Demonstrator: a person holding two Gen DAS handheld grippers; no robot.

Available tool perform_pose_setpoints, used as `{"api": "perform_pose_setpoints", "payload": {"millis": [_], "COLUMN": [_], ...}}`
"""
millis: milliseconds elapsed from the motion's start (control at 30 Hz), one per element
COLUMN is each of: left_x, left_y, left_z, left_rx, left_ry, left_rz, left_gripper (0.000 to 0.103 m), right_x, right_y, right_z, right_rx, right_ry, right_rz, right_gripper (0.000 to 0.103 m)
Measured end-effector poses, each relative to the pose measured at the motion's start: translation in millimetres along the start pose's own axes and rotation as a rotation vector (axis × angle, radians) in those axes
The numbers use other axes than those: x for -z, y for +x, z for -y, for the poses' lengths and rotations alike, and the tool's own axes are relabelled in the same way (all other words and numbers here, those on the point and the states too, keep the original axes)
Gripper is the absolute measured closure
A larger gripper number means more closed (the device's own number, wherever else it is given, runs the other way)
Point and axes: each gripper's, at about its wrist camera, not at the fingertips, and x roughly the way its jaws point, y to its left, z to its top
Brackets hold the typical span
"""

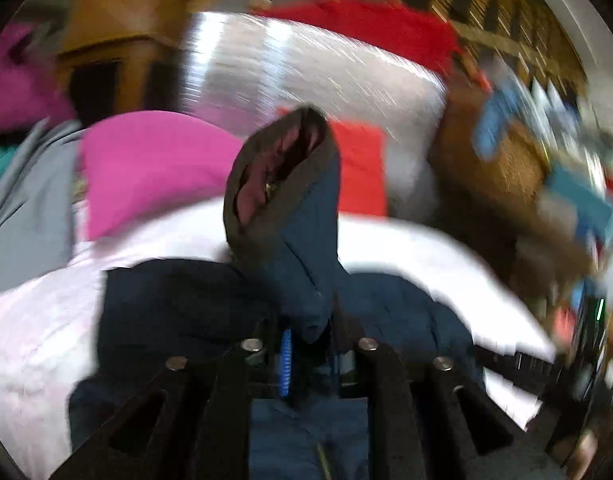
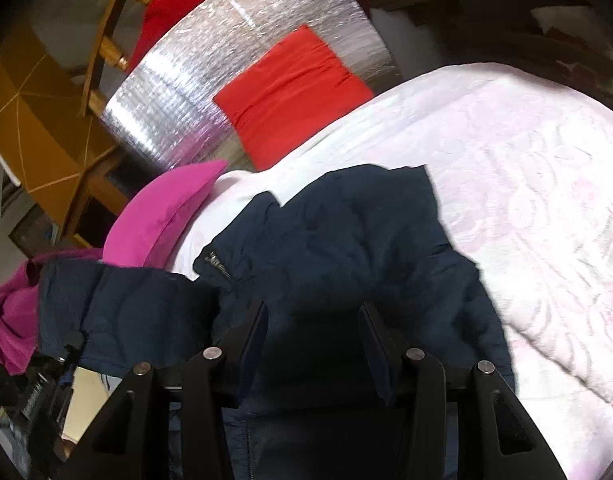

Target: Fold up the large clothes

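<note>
A navy padded jacket [image 2: 346, 240] lies on a pale pink quilted cloth [image 2: 526, 184]. My left gripper [image 1: 310, 340] is shut on the jacket's sleeve [image 1: 298, 220], which stands up from the jaws with its grey cuff and reddish lining open at the top; that view is blurred. The rest of the jacket [image 1: 178, 304] spreads below it. My right gripper [image 2: 312, 320] is open just above the jacket's body, fingers either side of dark fabric. The left gripper [image 2: 46, 376] shows at the lower left of the right wrist view, holding the sleeve end.
A folded red garment [image 2: 290, 96] lies on a silver foil mat [image 2: 178, 92]. A pink folded garment [image 2: 162, 216] sits beside the jacket, with magenta cloth [image 2: 10, 320] further left. Wooden furniture [image 2: 46, 120] stands behind. Another red cloth [image 2: 166, 4] lies at the back.
</note>
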Motion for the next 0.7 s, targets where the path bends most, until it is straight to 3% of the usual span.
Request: {"api": "perform_pose_setpoints", "payload": {"millis": [33,67,133,233,367,433,500,700], "left_x": [5,12,26,28,14,7,8,26], "left_y": [4,14,27,18,-13,-26,-25,-5], "left_z": [13,30,55,60,19,-19,-54,-162], "left_rx": [0.009,0.018,0.005,0.018,0.088,0.091,0.058,-0.104], "left_ry": [0.039,0.098,0.214,0.243,0.114,-0.013,-0.122,-0.487], "left_rz": [-0.038,-0.102,-0.183,-0.188,-0.125,-0.097,-0.088,-0.136], "left_gripper": [0.049,0.025,0.023,0.023,0.021,0.020,0.018,0.018], "right_x": [-1,-3,-6,-13,-20,-20,-20,-14], "right_y": [-1,-4,-7,-11,-13,-10,-7,13], "right_z": [4,8,18,31,41,46,51,64], "right_rx": [0.007,0.017,0.038,0.042,0.013,-0.030,-0.070,-0.141], "right_ry": [0.002,0.003,0.003,0.021,0.049,0.085,0.125,0.228], "right_rz": [0.002,0.005,0.013,0.019,0.012,-0.010,-0.029,-0.088], "right_gripper": [0.053,0.053,0.053,0.053,0.052,0.047,0.041,0.041]}}
